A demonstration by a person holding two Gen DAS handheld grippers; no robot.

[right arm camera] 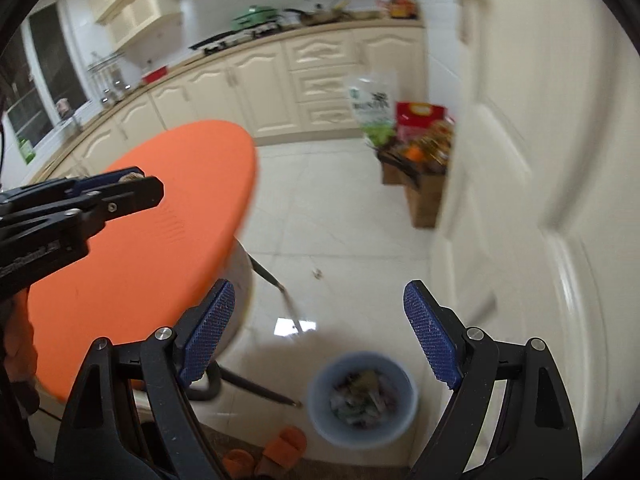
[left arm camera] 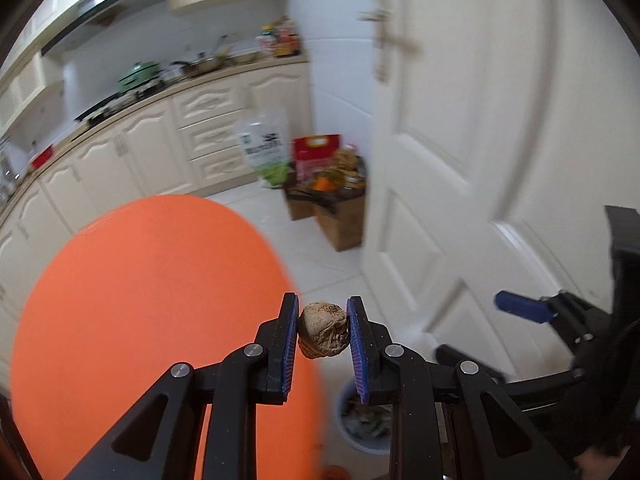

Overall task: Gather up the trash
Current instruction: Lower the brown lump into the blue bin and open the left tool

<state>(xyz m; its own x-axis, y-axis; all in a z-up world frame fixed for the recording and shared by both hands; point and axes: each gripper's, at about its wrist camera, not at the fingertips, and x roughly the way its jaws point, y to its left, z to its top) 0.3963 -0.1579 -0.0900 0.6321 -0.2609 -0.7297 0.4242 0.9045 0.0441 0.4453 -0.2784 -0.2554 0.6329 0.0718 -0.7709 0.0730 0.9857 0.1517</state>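
Left tongs (left arm camera: 323,334) grip a lumpy brown wad (left arm camera: 323,335) past the round orange bench (left arm camera: 152,320) edge; right tongs (right arm camera: 318,334) gape over open tile floor (right arm camera: 340,220) (blue bin (right arm camera: 362,398) below).

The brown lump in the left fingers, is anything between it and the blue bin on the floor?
Nothing visible blocks it. The brown lump is pinched in the left gripper, beside the orange table edge. The blue bin sits open-topped on the bare floor, below and slightly right. The right gripper is open and empty, off to the side.

door (left arm camera: 460,128) blurred, bin (left arm camera: 362,420) half hidden by gripper
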